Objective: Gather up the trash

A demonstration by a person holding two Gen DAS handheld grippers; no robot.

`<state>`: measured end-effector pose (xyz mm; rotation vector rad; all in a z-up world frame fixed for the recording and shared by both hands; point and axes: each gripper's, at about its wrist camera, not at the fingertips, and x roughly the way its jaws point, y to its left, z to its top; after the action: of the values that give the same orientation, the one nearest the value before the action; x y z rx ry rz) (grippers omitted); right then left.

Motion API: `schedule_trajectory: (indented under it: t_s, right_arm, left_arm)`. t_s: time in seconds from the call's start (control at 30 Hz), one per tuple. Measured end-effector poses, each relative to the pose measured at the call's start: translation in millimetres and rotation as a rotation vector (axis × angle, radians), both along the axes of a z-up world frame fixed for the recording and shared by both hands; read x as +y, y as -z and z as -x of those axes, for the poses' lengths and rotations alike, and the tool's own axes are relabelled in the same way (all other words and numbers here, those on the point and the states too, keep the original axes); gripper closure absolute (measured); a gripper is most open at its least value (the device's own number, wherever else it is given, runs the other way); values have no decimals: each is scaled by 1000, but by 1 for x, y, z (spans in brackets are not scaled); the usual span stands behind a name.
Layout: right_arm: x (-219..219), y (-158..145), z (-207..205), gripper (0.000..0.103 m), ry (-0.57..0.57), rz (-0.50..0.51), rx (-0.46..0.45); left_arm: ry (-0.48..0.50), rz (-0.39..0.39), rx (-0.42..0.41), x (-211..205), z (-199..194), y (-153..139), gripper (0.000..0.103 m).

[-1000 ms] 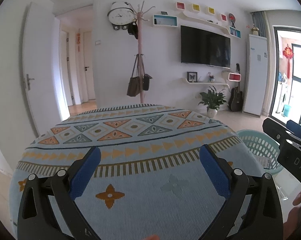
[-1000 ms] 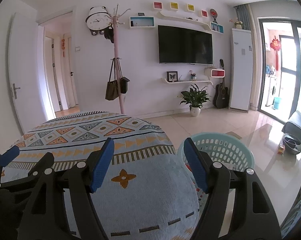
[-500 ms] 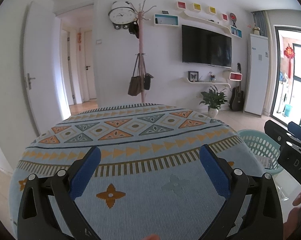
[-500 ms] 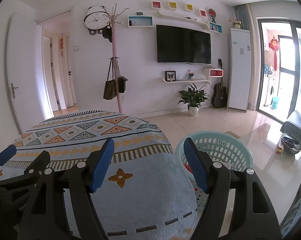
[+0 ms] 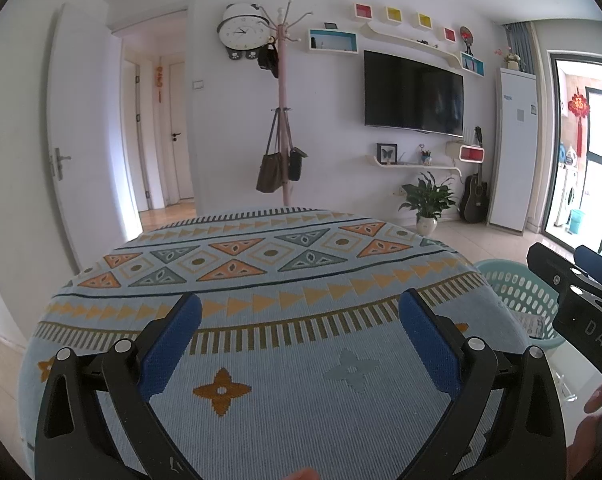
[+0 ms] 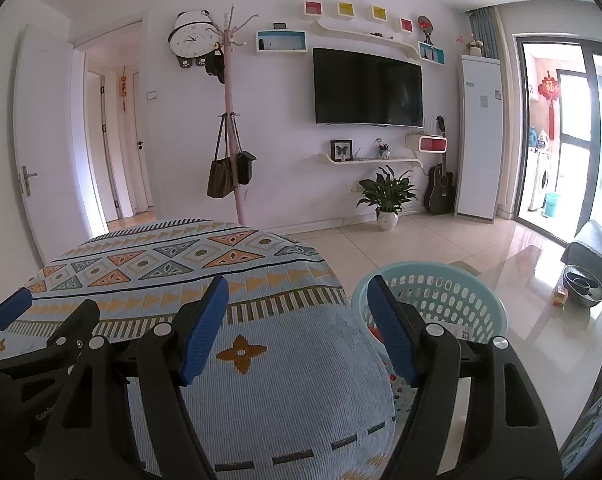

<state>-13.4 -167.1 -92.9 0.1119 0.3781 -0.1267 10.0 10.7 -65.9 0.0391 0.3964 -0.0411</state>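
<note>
Left gripper (image 5: 300,338) stands low in frame, jaws spread wide, nothing between them; patterned tablecloth (image 5: 261,264) lies beneath. Right gripper (image 6: 299,326) likewise spread apart and empty, at lower centre of its view. Pale green laundry basket (image 6: 441,292) sits on the floor at lower right, just beside the table edge; some items lie inside, unidentifiable.

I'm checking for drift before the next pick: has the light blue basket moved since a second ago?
No. In the right wrist view the basket sits by the same corner of the patterned tablecloth as before; the small shift in framing moves both alike.
</note>
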Motion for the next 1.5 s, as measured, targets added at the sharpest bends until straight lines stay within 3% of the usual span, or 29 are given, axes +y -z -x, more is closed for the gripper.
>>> schedule_trajectory:
  t_s: [1.5]
  right_arm:
    - [-1,-1,3,35,-15,1,1]
  left_arm:
    - [0,-4,-2,-1,0,0,7]
